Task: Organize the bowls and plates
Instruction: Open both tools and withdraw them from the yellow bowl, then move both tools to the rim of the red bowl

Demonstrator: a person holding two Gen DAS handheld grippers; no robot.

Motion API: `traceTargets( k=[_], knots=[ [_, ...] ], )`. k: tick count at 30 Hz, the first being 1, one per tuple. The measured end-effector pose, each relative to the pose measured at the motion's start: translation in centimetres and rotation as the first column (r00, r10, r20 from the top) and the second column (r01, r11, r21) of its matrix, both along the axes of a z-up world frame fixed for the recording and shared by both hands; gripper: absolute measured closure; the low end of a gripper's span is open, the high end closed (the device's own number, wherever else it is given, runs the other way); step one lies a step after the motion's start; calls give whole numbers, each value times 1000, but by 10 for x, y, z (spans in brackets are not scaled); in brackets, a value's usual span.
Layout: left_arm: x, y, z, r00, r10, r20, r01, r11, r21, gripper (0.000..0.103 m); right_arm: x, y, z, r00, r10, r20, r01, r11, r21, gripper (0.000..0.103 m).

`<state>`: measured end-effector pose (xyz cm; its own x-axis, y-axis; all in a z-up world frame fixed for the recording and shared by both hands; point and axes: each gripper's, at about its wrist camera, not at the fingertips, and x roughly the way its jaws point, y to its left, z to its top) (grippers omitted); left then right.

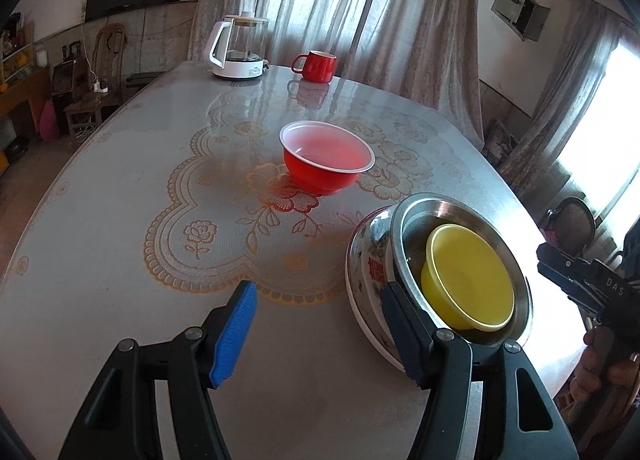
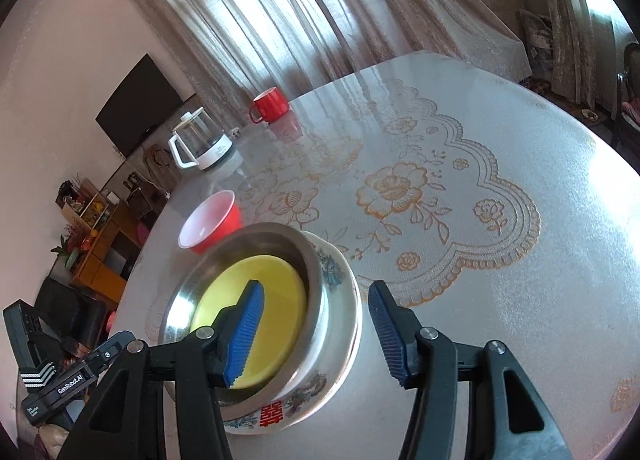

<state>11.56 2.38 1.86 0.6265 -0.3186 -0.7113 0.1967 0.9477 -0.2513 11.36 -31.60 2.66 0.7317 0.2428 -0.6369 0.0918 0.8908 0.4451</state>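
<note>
Three nested bowls stand on the table (image 1: 100, 260): a yellow bowl (image 1: 472, 276) inside a steel bowl (image 1: 404, 228) inside a white floral bowl (image 1: 368, 256). My left gripper (image 1: 320, 324) is open just left of the stack, over bare table, its right finger (image 1: 400, 332) in front of the white bowl's side. A red bowl (image 1: 328, 164) with a white inside sits alone at mid-table. In the right wrist view my right gripper (image 2: 316, 332) is open, straddling the stack's near wall. One pad (image 2: 244, 336) hovers over the yellow bowl (image 2: 280, 284); the other stands clear of the white bowl (image 2: 352, 320).
A glass kettle (image 1: 240, 48) on a white base and a red mug (image 1: 316, 66) stand at the table's far edge. A lace-patterned cloth covers the table (image 2: 520, 300). The red bowl (image 2: 212, 220) is just beyond the stack. A chair (image 1: 572, 224) stands off the table's right side.
</note>
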Motion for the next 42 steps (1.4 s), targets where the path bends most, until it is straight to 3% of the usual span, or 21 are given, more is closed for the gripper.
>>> traceTargets(
  k=[9, 18, 31, 35, 39, 42],
  knots=[
    [6, 11, -3, 1000, 27, -8, -27, 999, 16, 35, 34, 48, 20, 982, 188, 11, -189, 981, 35, 47],
    [33, 22, -14, 996, 47, -71, -47, 999, 6, 35, 75, 90, 16, 944, 326, -41, -317, 937, 147, 47],
    [93, 36, -19, 991, 66, -118, -78, 992, -97, 37, 150, 104, 2, 939, 319, -125, -289, 933, 216, 47],
    [113, 30, -16, 994, 61, -93, -69, 994, -84, 53, 173, 102, -4, 946, 291, -143, -253, 938, 237, 47],
    [135, 30, -14, 992, 69, -101, -81, 990, -117, 55, 191, 102, -8, 951, 264, -160, -230, 952, 204, 47],
    [149, 27, -13, 992, 73, -99, -86, 988, -130, 56, 203, 104, -11, 949, 261, -177, -229, 957, 178, 63]
  ],
)
